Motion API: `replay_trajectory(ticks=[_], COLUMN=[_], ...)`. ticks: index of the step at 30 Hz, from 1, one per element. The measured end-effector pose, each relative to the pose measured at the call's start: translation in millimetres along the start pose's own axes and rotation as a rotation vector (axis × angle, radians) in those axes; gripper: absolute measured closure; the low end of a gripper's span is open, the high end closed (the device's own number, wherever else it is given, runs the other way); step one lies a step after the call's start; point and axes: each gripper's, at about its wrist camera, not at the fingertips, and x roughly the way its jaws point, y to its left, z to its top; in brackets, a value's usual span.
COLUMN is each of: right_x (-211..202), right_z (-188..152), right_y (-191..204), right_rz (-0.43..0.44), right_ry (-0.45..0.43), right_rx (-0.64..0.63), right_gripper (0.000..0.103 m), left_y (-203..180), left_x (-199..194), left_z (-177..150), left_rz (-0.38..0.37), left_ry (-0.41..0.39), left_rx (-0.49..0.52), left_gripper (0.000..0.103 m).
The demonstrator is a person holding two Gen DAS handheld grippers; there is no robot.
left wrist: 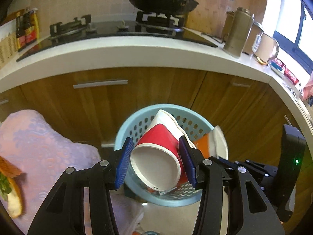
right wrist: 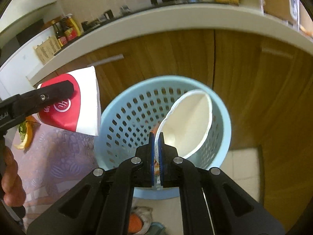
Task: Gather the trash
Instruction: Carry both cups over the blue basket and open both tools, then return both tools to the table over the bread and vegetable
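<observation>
My left gripper (left wrist: 155, 161) has its jaws clamped across a red-and-white paper cup (left wrist: 159, 152), mouth toward me, and my right gripper (right wrist: 156, 156) has its jaws pinched shut on the rim of a flattened white paper cup (right wrist: 188, 121). I hold both over the pale blue perforated wastebasket (right wrist: 121, 105) so they should fall inside once released. Beyond it stand wooden cabinet doors (left wrist: 97, 101) under the white tabletop (left wrist: 109, 47).

A blue perforated basket (right wrist: 221, 117) stands on the pale tiled floor (right wrist: 242, 162), centre frame. At lower left, a lilac-clothed desk (left wrist: 45, 148) carries orange peel (left wrist: 14, 199).
</observation>
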Motion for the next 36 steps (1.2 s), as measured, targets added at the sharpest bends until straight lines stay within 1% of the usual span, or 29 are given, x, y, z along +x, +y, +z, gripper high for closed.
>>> replay_trajectory(ticks=[2, 4, 6, 8, 9, 10, 11, 12, 13, 15, 18, 26, 32, 36], right_x=[3.3, 0.8, -2.7, -4.2, -6.1, -7.6, -10.3, -13.1, -15.1, -18.6, -24.1, -35.8, -46.5, -48.1], right_z=[0.7, 0.1, -0.8, -0.4, -1.0, -0.9, -1.7, -2.3, -2.3, -2.1, -2.3, -1.6, -1.2, -3.2], right_y=[-4.2, -6.3, -8.0, -9.2, -11.3, -13.1, -13.5, -13.1, -12.9, -9.7, -2.7, 19.3, 51.4, 79.1], right_rz=[0.016, 0.025, 0.017, 0.014, 0.011, 0.009, 0.006, 0.005, 0.006, 0.010, 0.019, 0.042, 0.062, 0.081], right_ry=[0.022, 0.016, 0.007, 0.003, -0.003, -0.009, -0.016, -0.023, -0.027, -0.036, -0.052, -0.076, -0.093, -0.094], right_rx=[0.022, 0.033, 0.041, 0.051, 0.056, 0.057, 0.058, 0.059, 0.059, 0.052, 0.030, -0.012, -0.068, -0.117], right_gripper=[0.096, 0.093, 0.092, 0.086, 0.080, 0.074, 0.072, 0.070, 0.065, 0.059, 0.058, 0.057, 0.055, 0.054], left_y=[0.2, -0.3, -0.2, -0.1, -0.5, -1.4, -2.2, -2.9, -3.0, -1.8, 0.9, 11.4, 33.6, 57.3], left_x=[6.7, 11.4, 16.4, 20.6, 22.2, 23.5, 25.5, 27.2, 28.1, 30.3, 23.8, -27.7, -77.6, -115.2], left_z=[-0.3, 0.5, 0.1, -0.9, -1.9, -3.2, -5.3, -7.2, -8.7, -12.8, -17.9, -30.1, -41.3, -54.8], left_rz=[0.000, -0.005, -0.013, -0.019, -0.025, -0.028, -0.026, -0.019, -0.016, -0.018, -0.015, -0.006, -0.012, 0.011], left_ry=[0.013, 0.022, 0.029, 0.035, 0.039, 0.044, 0.051, 0.053, 0.053, 0.070, 0.072, -0.019, -0.107, -0.167], left_rx=[-0.003, -0.006, -0.009, -0.013, -0.016, -0.015, -0.012, -0.010, -0.008, -0.004, 0.008, 0.039, 0.004, -0.031], left_gripper=[0.056, 0.056, 0.057, 0.057, 0.057, 0.055, 0.050, 0.048, 0.047, 0.047, 0.047, 0.046, 0.045, 0.043])
